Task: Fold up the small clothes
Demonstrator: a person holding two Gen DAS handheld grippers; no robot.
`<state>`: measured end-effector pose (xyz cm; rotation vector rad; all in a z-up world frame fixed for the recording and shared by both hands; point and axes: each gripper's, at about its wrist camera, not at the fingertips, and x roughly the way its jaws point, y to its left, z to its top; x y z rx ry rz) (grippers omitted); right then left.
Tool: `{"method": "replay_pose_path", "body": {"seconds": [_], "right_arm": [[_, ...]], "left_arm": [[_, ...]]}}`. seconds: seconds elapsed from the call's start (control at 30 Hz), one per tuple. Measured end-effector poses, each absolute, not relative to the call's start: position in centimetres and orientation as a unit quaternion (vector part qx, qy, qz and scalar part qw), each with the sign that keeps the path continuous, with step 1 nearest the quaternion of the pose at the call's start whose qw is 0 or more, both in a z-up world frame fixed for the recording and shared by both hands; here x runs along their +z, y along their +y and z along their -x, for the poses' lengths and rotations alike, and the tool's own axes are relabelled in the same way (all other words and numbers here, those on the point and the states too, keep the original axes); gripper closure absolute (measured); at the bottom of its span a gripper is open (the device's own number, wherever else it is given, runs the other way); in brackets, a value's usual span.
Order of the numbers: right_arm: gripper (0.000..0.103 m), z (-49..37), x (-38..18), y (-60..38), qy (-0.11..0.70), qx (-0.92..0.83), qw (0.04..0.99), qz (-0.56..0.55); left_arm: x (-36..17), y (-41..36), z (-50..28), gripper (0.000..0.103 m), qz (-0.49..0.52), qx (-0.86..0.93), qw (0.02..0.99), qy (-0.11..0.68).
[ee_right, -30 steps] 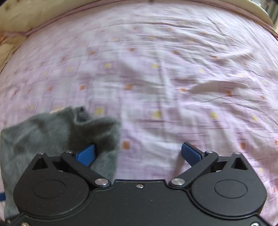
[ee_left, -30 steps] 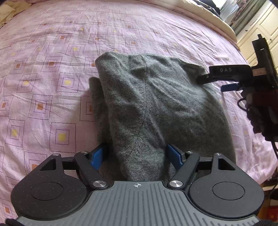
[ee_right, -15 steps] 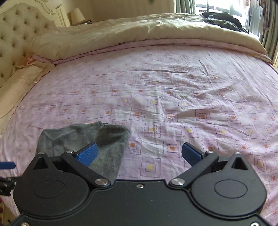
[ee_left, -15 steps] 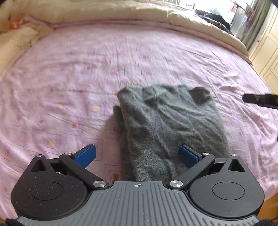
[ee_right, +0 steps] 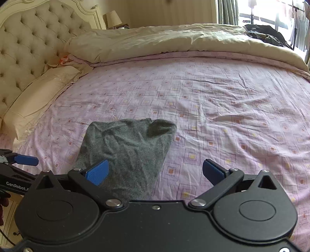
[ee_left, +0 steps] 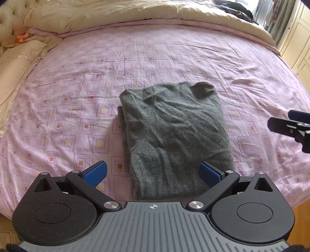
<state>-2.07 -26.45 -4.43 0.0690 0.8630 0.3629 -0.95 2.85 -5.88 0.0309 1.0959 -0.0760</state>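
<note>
Grey sweater (ee_left: 172,135) folded, gripper (ee_right: 25,172) label — "GenRobot"

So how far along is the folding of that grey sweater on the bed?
Mostly done, it seems: the grey sweater lies on the pink sheet as a folded rectangle. Nothing is in hand; the left gripper and right gripper are both open and clear of it. Possibly left: flattening the raised corner and the edge poking out on its left.

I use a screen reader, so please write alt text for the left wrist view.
A folded grey knit garment lies on a pink patterned bedsheet, just beyond the open left gripper, which holds nothing. The right gripper pokes in at the right edge; a cream duvet is bunched along the far side.
</note>
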Motion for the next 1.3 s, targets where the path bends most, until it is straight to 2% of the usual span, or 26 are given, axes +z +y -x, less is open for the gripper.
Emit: {"method": "replay_pose_path", "body": {"seconds": [0.37,0.6,0.73,1.0,1.3], "right_arm": [[0.000,4.9,-3.7,-26.2,0.404,0.211,0.890,-0.035],[0.001,5.7,-3.0,-25.3,0.392,0.217,0.893,-0.037],[0.001,6.3,-2.4,-24.7,0.383,0.203,0.901,-0.029],[0.001,6.3,-2.1,-24.0,0.404,0.171,0.898,-0.003],[0.001,5.8,-2.7,-24.5,0.444,0.172,0.879,-0.023]], "left_arm": [[-2.5,2.2,2.5,0.001,-0.034,0.032,0.883,0.466],[-2.1,1.9,2.7,0.001,-0.063,0.068,0.875,0.475],[-2.2,2.2,3.1,0.001,-0.047,0.044,0.873,0.483],[-2.9,2.4,3.7,0.001,-0.004,0.003,0.865,0.502],[-3.7,2.1,3.8,0.002,-0.014,0.005,0.852,0.523]]}}
